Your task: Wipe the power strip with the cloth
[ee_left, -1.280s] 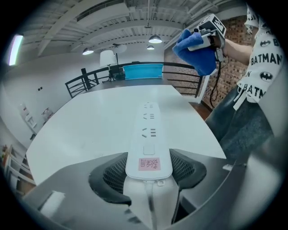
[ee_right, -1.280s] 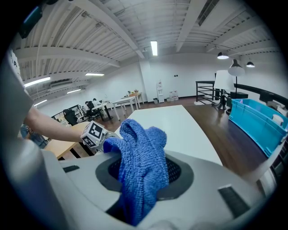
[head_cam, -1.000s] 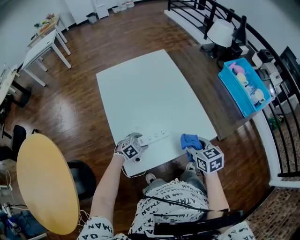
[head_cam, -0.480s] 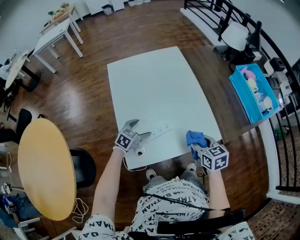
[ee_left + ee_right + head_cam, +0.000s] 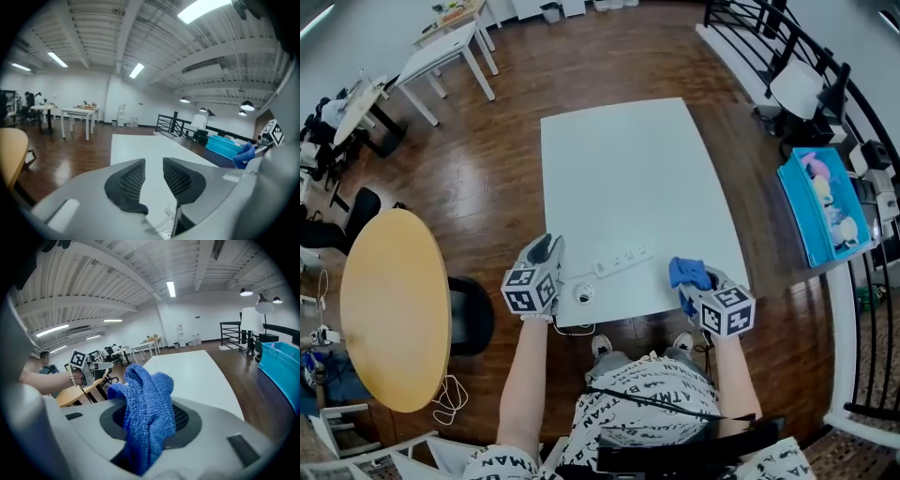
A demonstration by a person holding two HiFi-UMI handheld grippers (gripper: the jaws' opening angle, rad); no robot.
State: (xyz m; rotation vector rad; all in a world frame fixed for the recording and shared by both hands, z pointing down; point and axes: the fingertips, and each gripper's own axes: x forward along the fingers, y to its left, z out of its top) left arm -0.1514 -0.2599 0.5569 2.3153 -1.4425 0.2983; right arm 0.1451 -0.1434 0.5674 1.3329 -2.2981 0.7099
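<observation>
Grippers: two.

1. Left gripper [image 5: 153, 174]: jaws stand a narrow gap apart, having just been closing. Nothing is held between them, and only bare counter is seen through the gap. It is held at the near left corner of the counter, clear of the power strip.
2. Right gripper [image 5: 151, 426]: clamped on the cloth. It is held at the near right edge of the counter.

Cloth [image 5: 146, 404]: one, blue, nubby. It is bunched between the right gripper's jaws, with a fold standing up above them.

Power strip [image 5: 623, 260]: one, white. It lies flat and slantwise on the counter near the front edge, between the two grippers and touched by neither. One cord [image 5: 574, 328] is seen trailing from its left end over the counter's edge.

Counter [image 5: 628, 159]: one, white, rectangular, on a dark wood floor.

Surroundings:
- One round yellow table [image 5: 394, 309] is placed to the left.
- One black chair [image 5: 473, 319] is set just beside the yellow table.
- One blue bin [image 5: 802, 220] is placed to the right, well apart from the counter. Its contents are too small to be counted.
</observation>
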